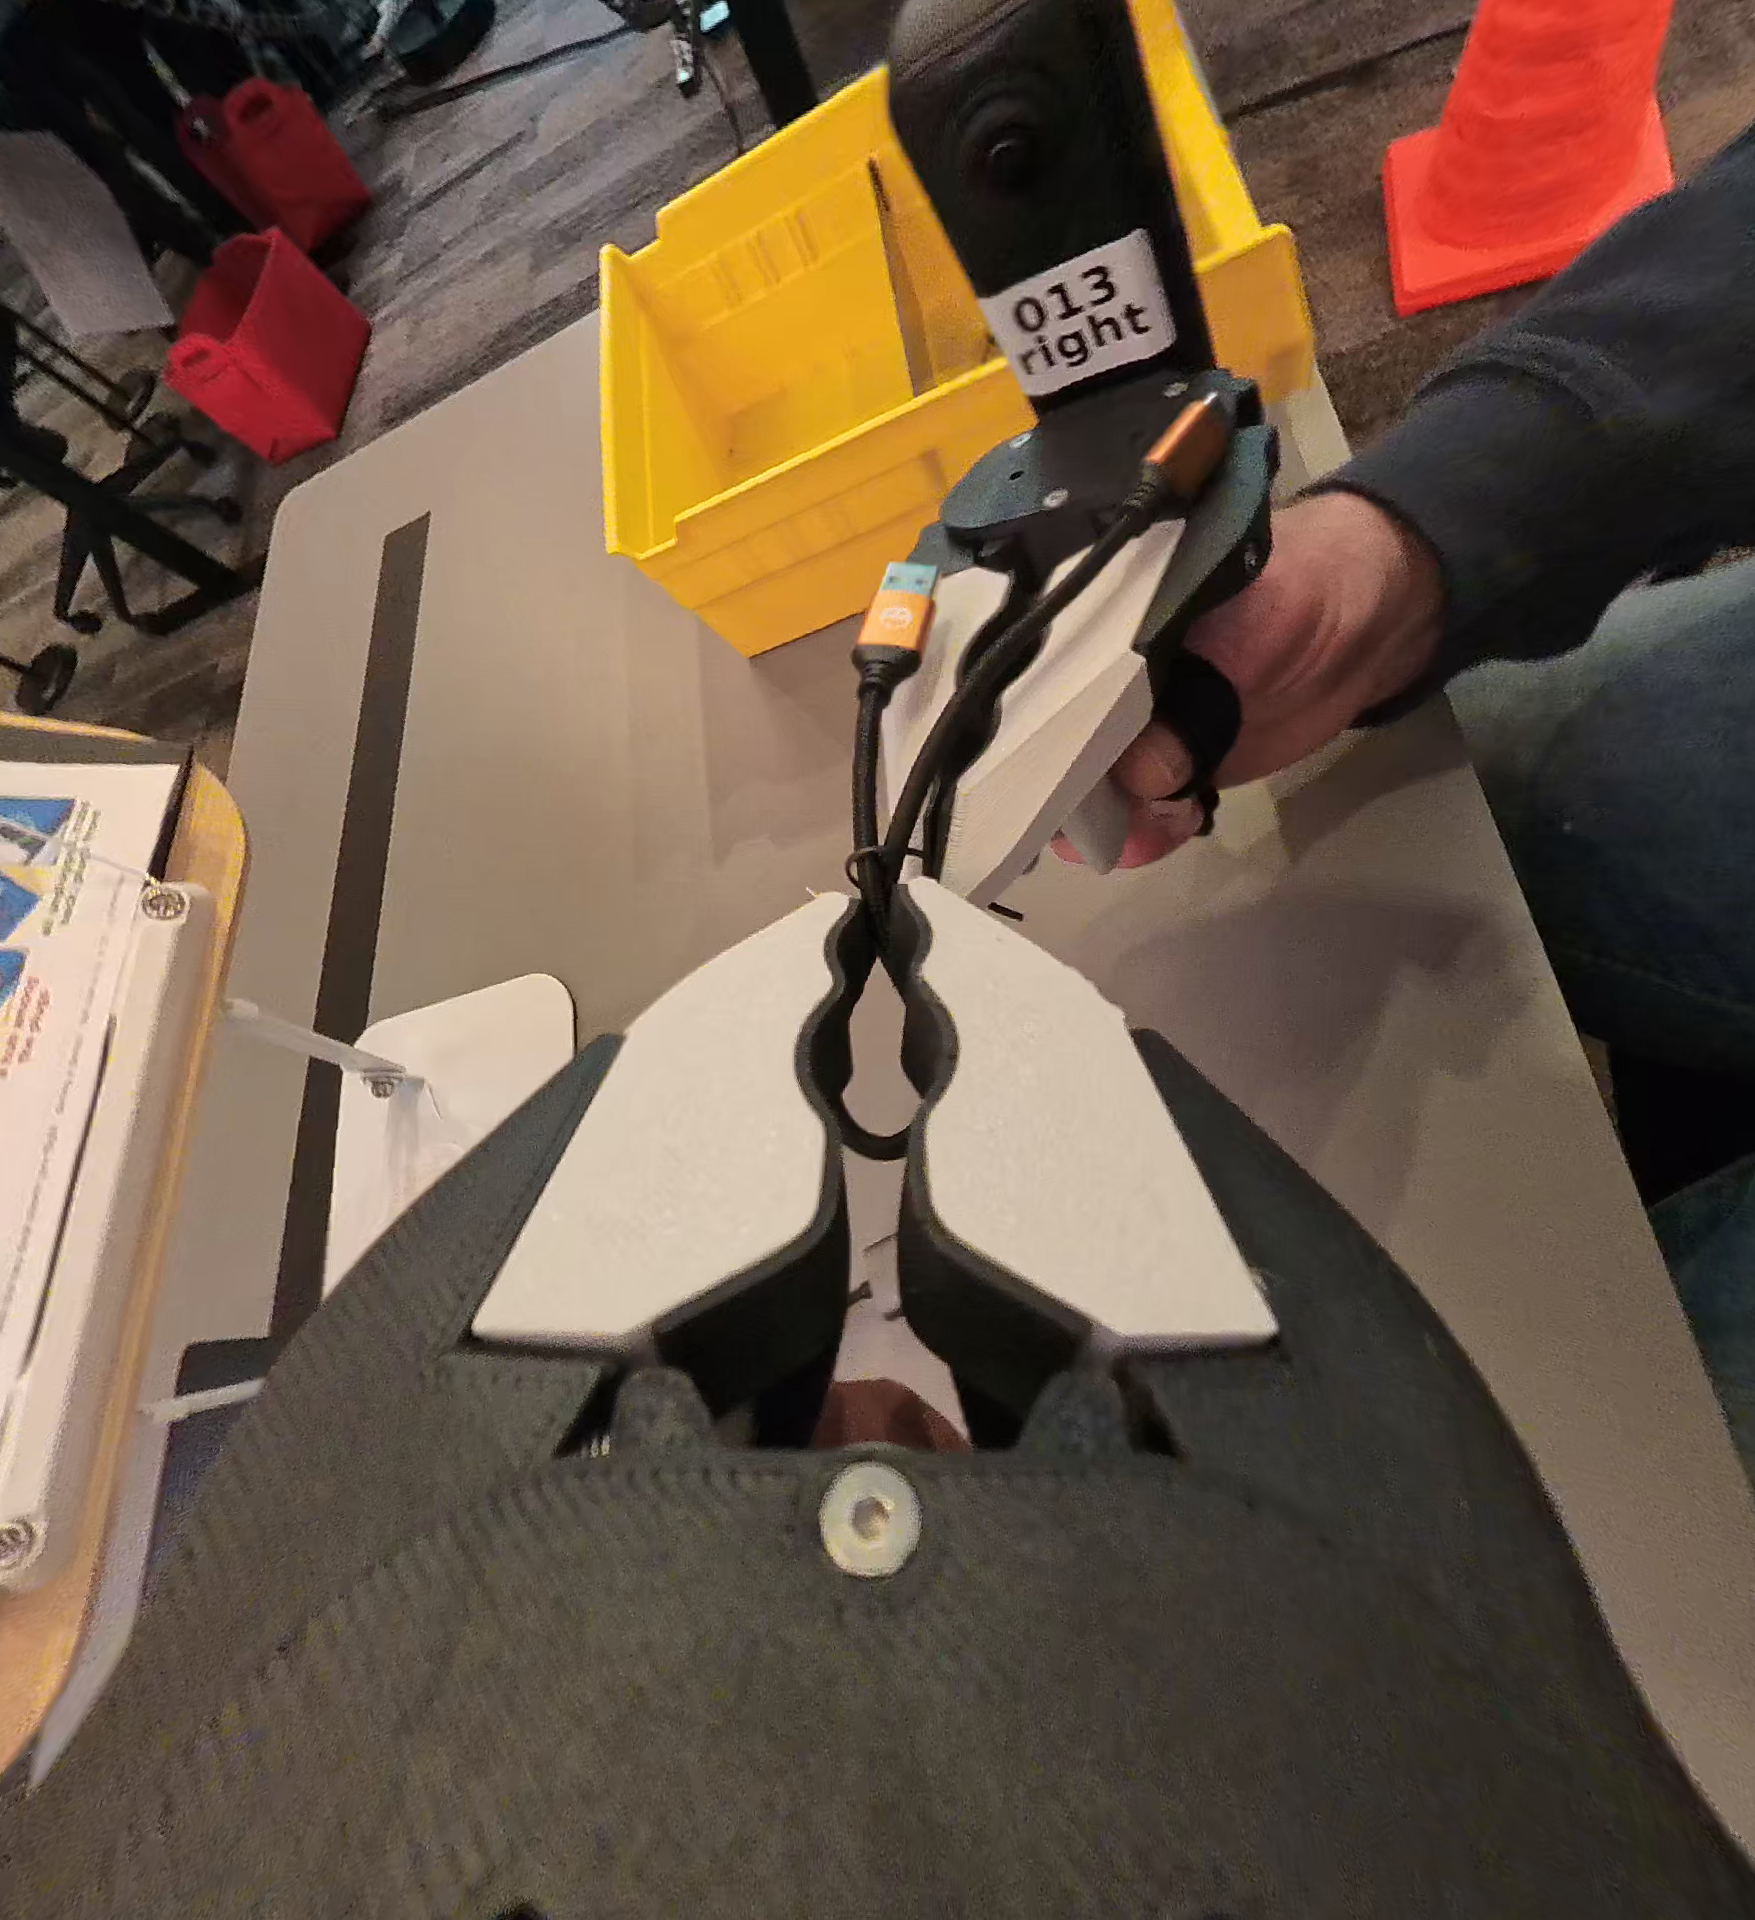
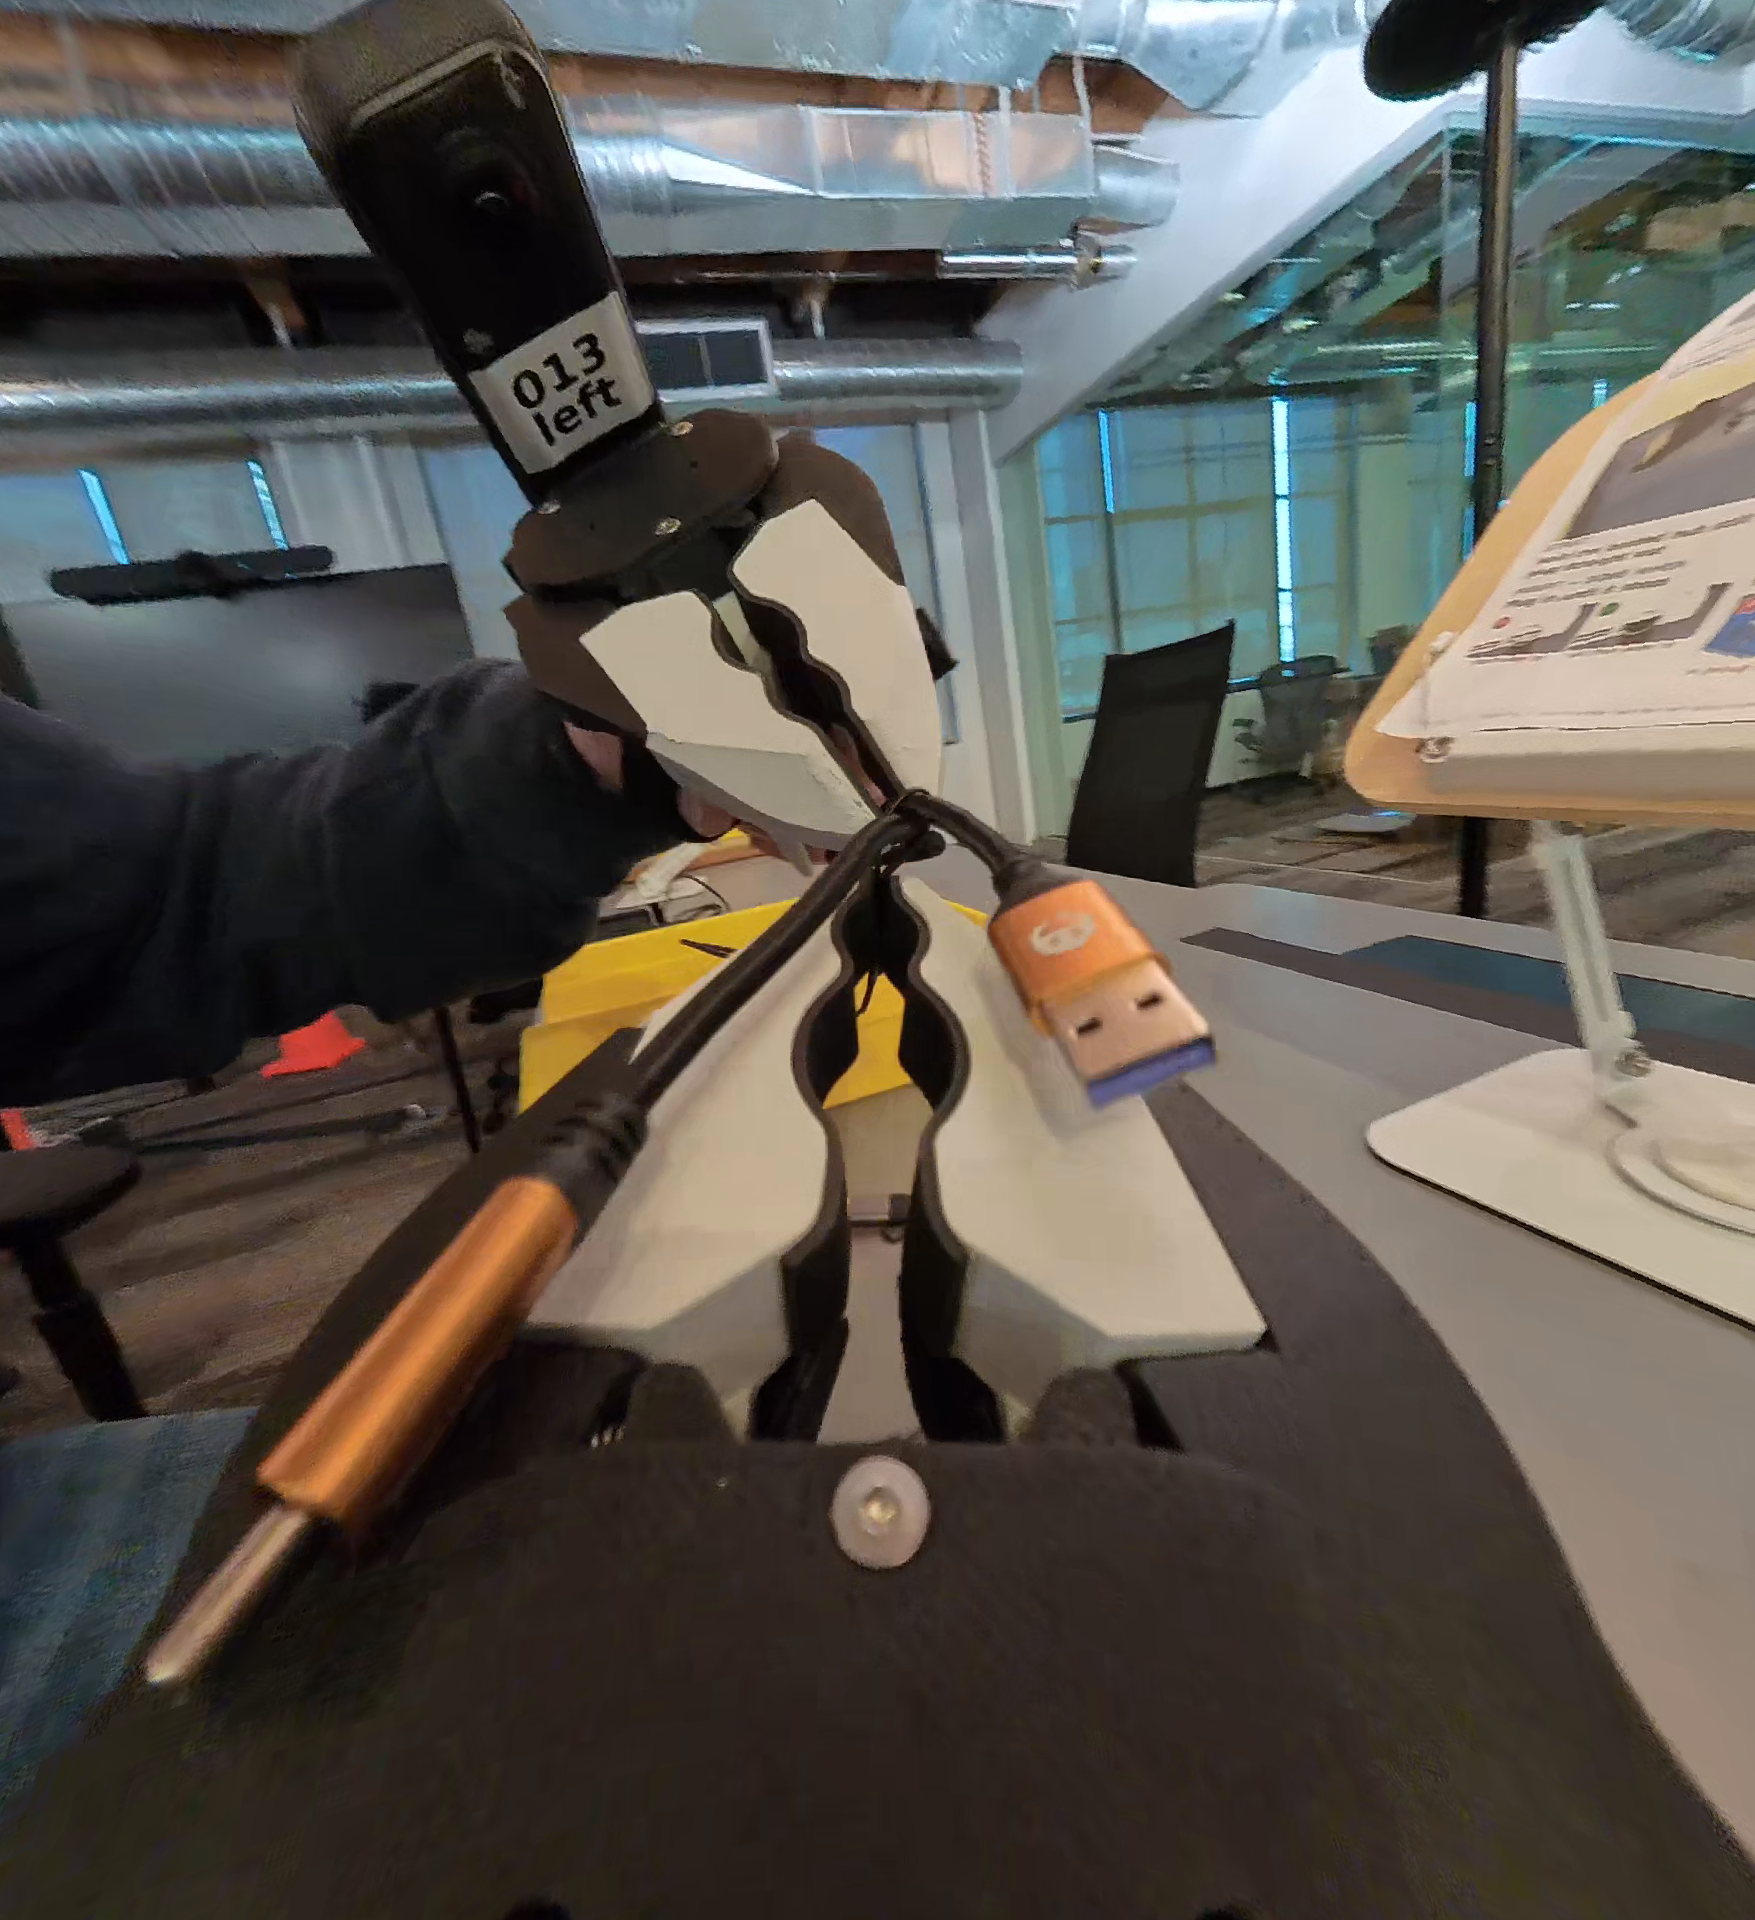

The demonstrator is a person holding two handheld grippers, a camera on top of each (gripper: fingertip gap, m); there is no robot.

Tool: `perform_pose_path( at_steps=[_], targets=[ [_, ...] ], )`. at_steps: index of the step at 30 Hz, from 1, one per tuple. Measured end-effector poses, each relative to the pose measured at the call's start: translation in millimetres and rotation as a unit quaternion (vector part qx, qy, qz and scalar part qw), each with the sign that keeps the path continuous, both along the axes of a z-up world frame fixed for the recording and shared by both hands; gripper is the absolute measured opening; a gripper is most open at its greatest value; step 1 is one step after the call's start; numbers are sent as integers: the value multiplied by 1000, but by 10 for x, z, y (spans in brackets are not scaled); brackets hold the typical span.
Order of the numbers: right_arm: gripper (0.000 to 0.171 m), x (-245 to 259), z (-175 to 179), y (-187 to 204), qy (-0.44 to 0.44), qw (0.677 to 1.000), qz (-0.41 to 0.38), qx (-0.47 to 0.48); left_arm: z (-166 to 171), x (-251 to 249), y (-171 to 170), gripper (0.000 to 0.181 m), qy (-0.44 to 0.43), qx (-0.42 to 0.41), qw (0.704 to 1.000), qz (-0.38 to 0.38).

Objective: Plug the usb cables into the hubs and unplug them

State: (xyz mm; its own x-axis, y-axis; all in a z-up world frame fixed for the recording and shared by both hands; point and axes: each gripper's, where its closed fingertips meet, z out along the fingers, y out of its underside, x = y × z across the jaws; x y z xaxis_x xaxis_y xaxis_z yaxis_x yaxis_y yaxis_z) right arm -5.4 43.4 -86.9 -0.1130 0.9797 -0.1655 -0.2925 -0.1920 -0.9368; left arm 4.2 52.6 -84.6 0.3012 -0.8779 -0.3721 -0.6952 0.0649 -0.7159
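With both claws pinched tip to tip on the bundled black USB cable above the desk, left claw and right claw pulling apart could slip it, dropping the orange USB-A plug.

A black braided USB cable, folded into a bundle and bound by a thin black tie, is seen held in mid-air above the grey surface, gripped at the bound point where the tips of both sets of jaws meet. Its flat USB-A plug, sleeved in orange metal with a silver shell and blue insert, is pointed down and to the right in the right wrist view. The other end, a round orange barrel connector with a silver tip, is laid along the near jaw housing. No hub is shown.
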Motion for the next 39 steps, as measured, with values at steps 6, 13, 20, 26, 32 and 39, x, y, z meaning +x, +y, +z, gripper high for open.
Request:
perform_pose_path(
  at_steps=[6,13,20,26,32,39],
  targets=[
    [0,23,-36,138,-45,995,-85,30,-27,-18,97,3,-41,-27,996,80],
    [0,38,-119,266,-134,963,-205,109,-95,-14,146,4,-96,-62,980,165],
    [0,45,-195,367,-233,879,-325,259,-190,5,185,4,-147,-100,953,244],
    [0,64,-212,375,-301,790,-366,389,-238,27,154,3,-188,-141,927,291],
    [0,77,-329,325,-321,793,-337,392,-332,65,96,4,-257,-205,895,303],
    [0,86,-488,273,-335,812,-299,372,-459,97,16,8,-299,-246,873,295]
  ],
)
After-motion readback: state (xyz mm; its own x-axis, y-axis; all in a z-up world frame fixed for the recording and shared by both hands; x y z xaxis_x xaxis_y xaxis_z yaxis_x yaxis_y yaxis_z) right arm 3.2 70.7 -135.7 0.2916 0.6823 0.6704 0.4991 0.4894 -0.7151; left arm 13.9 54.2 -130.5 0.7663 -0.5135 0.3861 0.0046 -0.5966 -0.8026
